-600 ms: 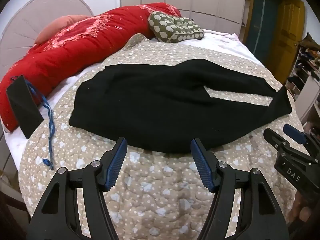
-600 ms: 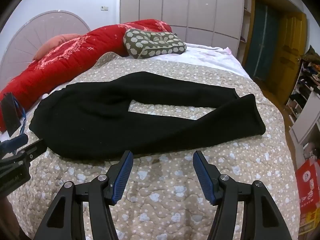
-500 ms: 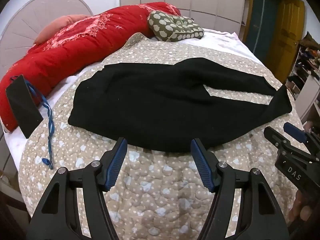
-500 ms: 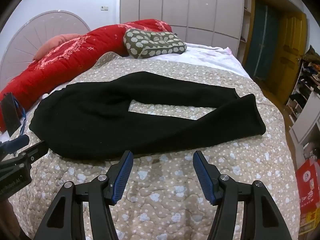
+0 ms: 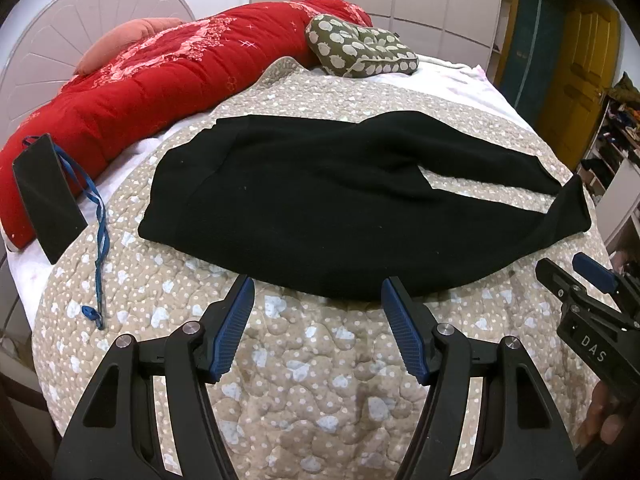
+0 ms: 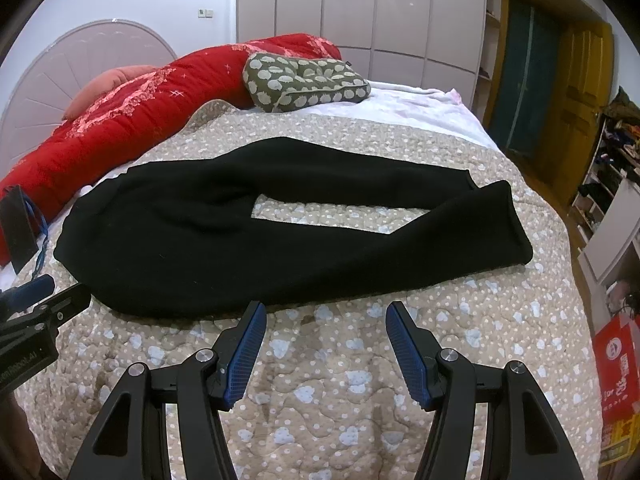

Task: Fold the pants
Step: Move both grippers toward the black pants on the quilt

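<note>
Black pants (image 5: 312,208) lie flat across the beige dotted quilt (image 5: 320,368), waist to the left, two legs running right with a gap between them. They also show in the right wrist view (image 6: 224,240). My left gripper (image 5: 318,304) is open and empty, just short of the near edge of the seat area. My right gripper (image 6: 326,332) is open and empty, just short of the near leg's edge. Each gripper shows at the side of the other's view: the right one (image 5: 576,276), the left one (image 6: 48,296).
A red duvet (image 5: 160,80) runs along the far left. A green patterned cushion (image 5: 360,50) lies at the back. A black pouch (image 5: 48,196) with a blue cord (image 5: 98,248) sits at the left. Wardrobe, yellow door and shelves stand beyond the bed's right edge.
Both grippers have crept slightly forward toward the pants' near edge. The pants have not moved.
</note>
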`<state>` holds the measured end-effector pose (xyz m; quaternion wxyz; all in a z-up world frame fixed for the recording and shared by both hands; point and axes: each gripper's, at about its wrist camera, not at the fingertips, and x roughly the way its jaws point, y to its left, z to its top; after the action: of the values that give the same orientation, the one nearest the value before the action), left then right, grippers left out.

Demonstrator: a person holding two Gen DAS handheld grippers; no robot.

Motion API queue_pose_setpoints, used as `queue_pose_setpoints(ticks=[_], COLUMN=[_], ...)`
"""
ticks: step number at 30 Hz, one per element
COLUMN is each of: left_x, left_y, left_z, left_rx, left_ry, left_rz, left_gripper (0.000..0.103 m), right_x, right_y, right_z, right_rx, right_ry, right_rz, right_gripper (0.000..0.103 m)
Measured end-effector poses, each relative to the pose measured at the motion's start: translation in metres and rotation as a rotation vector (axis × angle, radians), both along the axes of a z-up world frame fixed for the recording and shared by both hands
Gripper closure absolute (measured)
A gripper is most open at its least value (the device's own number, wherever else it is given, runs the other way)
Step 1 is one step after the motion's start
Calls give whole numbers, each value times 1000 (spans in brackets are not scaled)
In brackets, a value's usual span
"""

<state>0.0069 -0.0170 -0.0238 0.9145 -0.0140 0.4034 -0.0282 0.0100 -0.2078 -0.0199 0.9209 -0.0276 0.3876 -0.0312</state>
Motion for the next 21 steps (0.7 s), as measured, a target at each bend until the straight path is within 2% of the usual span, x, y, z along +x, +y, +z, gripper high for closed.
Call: queue_pose_setpoints(ticks=[9,21], left_x=[6,9], left_y=[3,7], left_z=[-6,-11], left_rx=[-6,-11], left_ry=[25,39], left_rz=[14,30], left_gripper=[37,37], right_x=[3,5], right_y=[-4,-5], right_z=[-5,-11], right_rx=[20,13], right_ry=[24,2], right_rz=[-7,-5], right_gripper=[43,43])
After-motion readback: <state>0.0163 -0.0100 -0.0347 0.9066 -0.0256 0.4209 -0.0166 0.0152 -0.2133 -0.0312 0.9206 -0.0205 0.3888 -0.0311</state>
